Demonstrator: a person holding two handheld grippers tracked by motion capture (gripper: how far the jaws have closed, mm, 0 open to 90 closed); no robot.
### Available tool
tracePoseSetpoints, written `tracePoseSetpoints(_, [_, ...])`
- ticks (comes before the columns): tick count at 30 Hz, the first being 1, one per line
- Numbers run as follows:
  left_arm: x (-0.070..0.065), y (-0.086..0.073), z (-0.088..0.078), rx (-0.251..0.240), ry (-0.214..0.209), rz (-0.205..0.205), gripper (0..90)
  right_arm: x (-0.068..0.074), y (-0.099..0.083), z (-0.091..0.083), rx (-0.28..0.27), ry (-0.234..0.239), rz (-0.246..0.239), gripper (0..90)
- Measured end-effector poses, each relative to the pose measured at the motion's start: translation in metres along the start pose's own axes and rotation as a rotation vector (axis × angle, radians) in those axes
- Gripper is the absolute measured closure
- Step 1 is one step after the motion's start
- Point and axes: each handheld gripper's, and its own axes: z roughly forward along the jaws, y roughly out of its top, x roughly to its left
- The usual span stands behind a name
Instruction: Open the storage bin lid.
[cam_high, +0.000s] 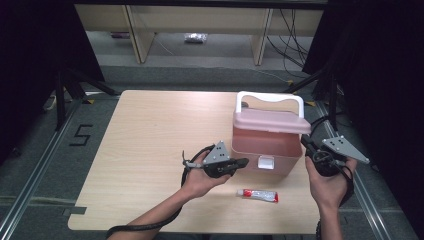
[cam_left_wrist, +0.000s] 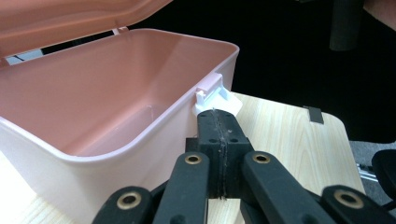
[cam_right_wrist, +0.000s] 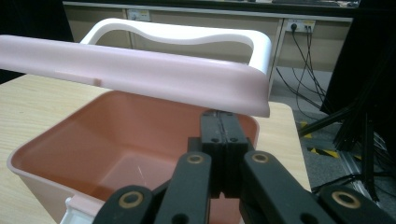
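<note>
On the desk (cam_high: 150, 130), toward its right far side, the pink box (cam_high: 267, 145) stands empty, its lid (cam_high: 270, 121) propped up by the right gripper (cam_right_wrist: 219, 116), jaws pressed together. The left gripper (cam_left_wrist: 218, 122), jaws together on nothing, sits by the white latch (cam_left_wrist: 215, 93). Keep the lid steady, then fetch the tube (cam_high: 257, 195) lying near the box.

The high view looks from above the person's side, forward and down across the whole table (cam_high: 150, 130), taking in the floor beyond. The left gripper view sits low and close at the pink box (cam_left_wrist: 93, 102), looking along its front wall past the white latch (cam_left_wrist: 215, 91). The right gripper view looks from the box's other end, very near, under the raised lid (cam_right_wrist: 140, 70). All three share that box.
</note>
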Motion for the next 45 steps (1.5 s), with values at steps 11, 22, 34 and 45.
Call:
tracePoseSetpoints(11, [-0.005,0.005,0.012,-0.004,-0.013,0.073,89.3,0.002,0.003,0.001,-0.005,-0.015,0.003,90.0])
tracePoseSetpoints(22, [-0.008,0.005,0.031,-0.003,-0.045,0.137,89.2,0.003,0.006,0.003,-0.018,-0.003,-0.002,90.0])
tracePoseSetpoints(34, [-0.006,0.004,0.049,-0.009,-0.037,0.15,89.2,0.004,0.006,0.003,-0.009,-0.004,-0.012,90.0])
tracePoseSetpoints(45, [-0.007,-0.003,0.06,-0.008,-0.032,0.158,89.3,0.003,0.007,0.003,-0.013,-0.014,-0.02,90.0])
